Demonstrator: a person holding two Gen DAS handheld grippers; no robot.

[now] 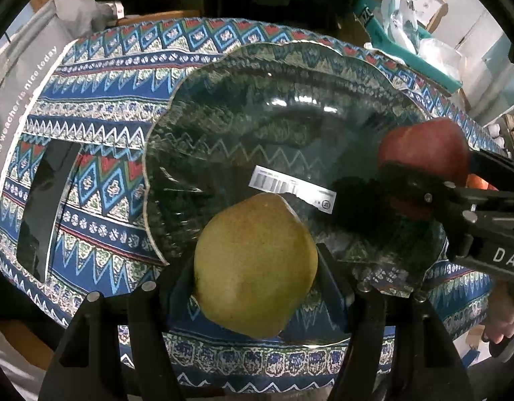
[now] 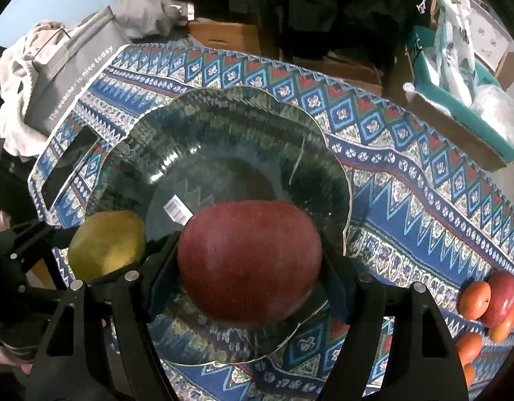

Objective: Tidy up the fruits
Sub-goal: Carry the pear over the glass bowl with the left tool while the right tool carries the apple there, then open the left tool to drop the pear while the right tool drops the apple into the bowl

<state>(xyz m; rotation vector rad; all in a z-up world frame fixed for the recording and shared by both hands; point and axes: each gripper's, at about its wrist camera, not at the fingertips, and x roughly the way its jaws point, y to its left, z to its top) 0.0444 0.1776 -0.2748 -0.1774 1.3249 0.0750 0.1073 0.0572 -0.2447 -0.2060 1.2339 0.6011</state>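
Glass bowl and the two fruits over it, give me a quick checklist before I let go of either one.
1. Pear gripped between the left gripper jaws: ok.
2. Red apple gripped between the right gripper jaws: ok.
3. Both fruits over the glass bowl, not the tablecloth: ok.
4. Bowl floor free of other fruit; only a barcode sticker shows: ok.
5. Fruits apart, not touching each other: ok.
6. Fruits low enough to release gently: cannot tell.

one pear (image 1: 255, 264), two apples (image 2: 250, 262), one bowl (image 2: 236, 127)
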